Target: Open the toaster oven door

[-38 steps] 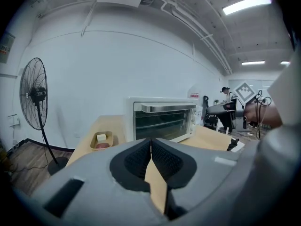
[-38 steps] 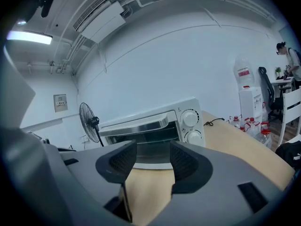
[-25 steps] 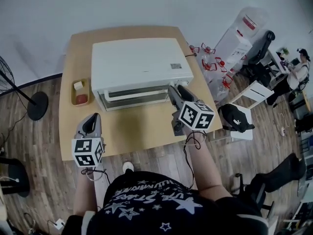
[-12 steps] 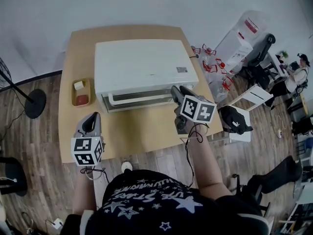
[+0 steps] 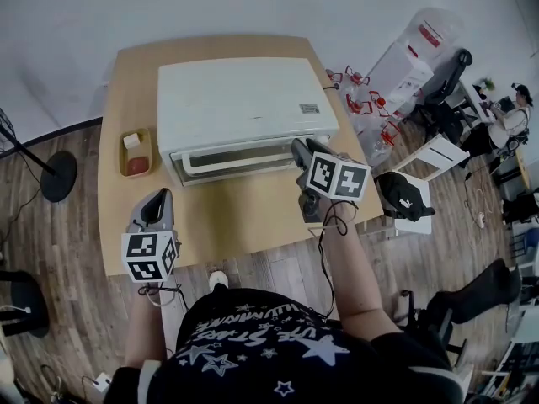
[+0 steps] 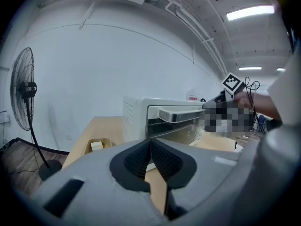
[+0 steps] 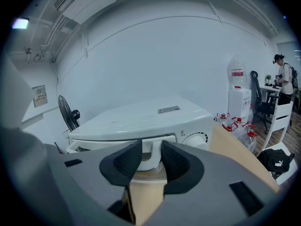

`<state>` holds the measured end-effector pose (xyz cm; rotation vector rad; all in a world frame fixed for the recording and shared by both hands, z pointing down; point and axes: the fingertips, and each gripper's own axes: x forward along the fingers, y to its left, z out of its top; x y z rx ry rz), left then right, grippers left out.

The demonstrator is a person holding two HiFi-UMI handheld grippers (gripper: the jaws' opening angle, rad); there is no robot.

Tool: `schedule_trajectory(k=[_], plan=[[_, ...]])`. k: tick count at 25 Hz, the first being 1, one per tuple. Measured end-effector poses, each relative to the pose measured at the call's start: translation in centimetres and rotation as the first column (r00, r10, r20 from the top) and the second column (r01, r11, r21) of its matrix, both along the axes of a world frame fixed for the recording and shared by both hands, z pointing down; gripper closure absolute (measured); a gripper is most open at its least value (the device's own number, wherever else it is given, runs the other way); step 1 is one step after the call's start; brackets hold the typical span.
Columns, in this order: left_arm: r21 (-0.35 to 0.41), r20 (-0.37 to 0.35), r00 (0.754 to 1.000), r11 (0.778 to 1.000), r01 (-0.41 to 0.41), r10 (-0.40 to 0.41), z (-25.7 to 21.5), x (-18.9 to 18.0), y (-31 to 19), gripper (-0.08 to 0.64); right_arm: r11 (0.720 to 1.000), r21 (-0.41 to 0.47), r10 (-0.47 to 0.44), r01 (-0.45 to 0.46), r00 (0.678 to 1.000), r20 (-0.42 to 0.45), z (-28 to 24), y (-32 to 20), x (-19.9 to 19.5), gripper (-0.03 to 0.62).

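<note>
Your right gripper [image 7: 150,150] is closing its jaws around the door handle's [image 7: 149,164] right end to pull the toaster oven [image 5: 244,99] open. Your left gripper [image 5: 156,213], jaws together and empty, waits near-left.

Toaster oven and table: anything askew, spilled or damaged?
Nothing stands out. The toaster oven sits square on the table; the right claw is closing around its door handle.
</note>
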<state>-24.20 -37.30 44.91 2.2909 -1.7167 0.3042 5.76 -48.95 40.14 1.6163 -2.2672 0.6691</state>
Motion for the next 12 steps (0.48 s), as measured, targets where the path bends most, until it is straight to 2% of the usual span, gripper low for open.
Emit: schedule_trajectory(k=[4,12], plan=[[-0.004,0.006,1.0,1.0,-0.005,0.005,0.0,0.8,1.1,0.538,1.0,0.013,-0.016,0.016,1.0,-0.01,0.0,1.1,0.2,0.457],[-0.021,0.02,1.0,1.0,0.0,0.001,0.7,2.0,3.6,0.538,0.999,0.021,-0.035,0.037,0.996,-0.083,0.9,4.1,0.8,0.465]])
